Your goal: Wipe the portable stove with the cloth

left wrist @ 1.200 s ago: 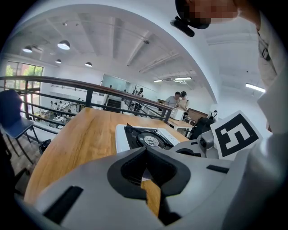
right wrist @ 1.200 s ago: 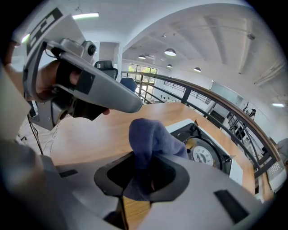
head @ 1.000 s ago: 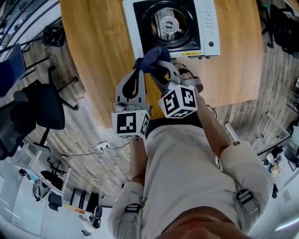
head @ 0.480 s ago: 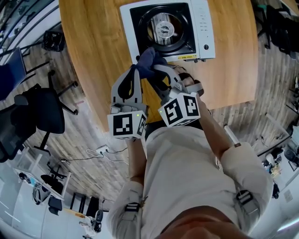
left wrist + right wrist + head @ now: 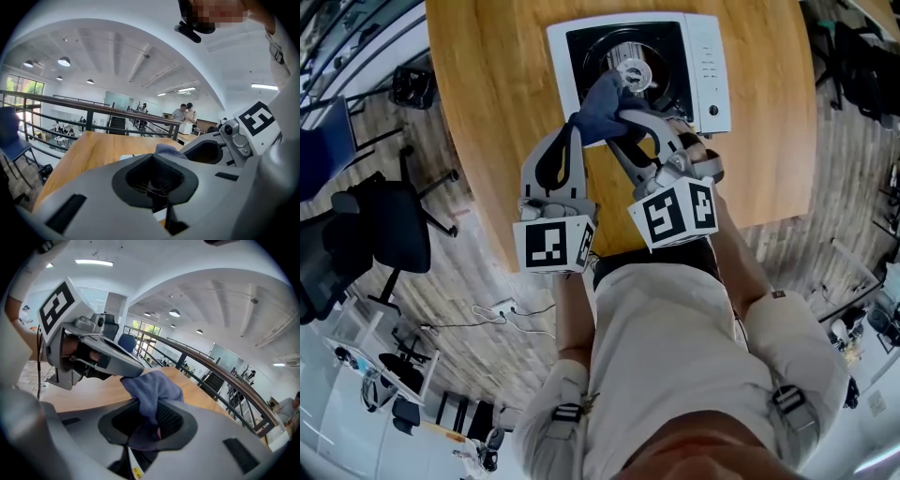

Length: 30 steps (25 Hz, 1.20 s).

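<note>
I find the portable stove (image 5: 711,58) at the upper centre of the head view, lying flat on the wooden counter (image 5: 492,103) with its white control panel to the right of its black top. The blue cloth (image 5: 602,101) is bunched over the near left part of that black top, just beside the round burner (image 5: 633,68). The right tongs (image 5: 624,116) are closed on the cloth: in the right gripper view the fabric runs down between the two jaws and fills the opening behind them. The left tongs (image 5: 575,123) sit just left of the right pair, tips together, and appear to pinch the cloth's left edge; the left gripper view shows the jaws meeting with a fold of blue directly past the tips. Both marker cubes are low in the head view, over the near counter edge. A dark office chair (image 5: 389,225) stands on the floor at the left.
</note>
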{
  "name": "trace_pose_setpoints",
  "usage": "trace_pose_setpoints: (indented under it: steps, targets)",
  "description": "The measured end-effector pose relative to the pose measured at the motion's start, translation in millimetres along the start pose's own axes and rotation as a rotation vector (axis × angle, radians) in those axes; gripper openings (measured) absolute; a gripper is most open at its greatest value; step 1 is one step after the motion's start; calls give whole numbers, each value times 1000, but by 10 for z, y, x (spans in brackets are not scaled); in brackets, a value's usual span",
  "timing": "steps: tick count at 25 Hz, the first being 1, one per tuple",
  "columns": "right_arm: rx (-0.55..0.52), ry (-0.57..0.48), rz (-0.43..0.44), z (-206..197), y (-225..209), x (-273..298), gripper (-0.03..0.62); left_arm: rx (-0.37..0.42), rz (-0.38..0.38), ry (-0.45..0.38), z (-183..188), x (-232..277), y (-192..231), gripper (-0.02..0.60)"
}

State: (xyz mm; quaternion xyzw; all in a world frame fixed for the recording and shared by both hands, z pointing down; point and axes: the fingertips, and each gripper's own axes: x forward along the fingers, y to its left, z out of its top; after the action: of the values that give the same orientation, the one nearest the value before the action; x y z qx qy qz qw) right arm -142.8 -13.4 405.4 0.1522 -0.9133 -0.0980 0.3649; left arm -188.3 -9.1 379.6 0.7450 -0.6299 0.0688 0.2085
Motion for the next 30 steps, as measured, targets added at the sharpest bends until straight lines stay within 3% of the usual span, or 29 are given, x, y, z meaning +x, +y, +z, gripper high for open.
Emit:
trace_pose_setpoints:
  steps: [17, 30]
  targets:
    - [5, -78, -48, 289, -888, 457, 106, 57, 1, -42, 341, 489, 357, 20]
    - [6, -80, -20, 281, -1222, 949, 106, 115, 22, -33, 450, 828, 601, 20]
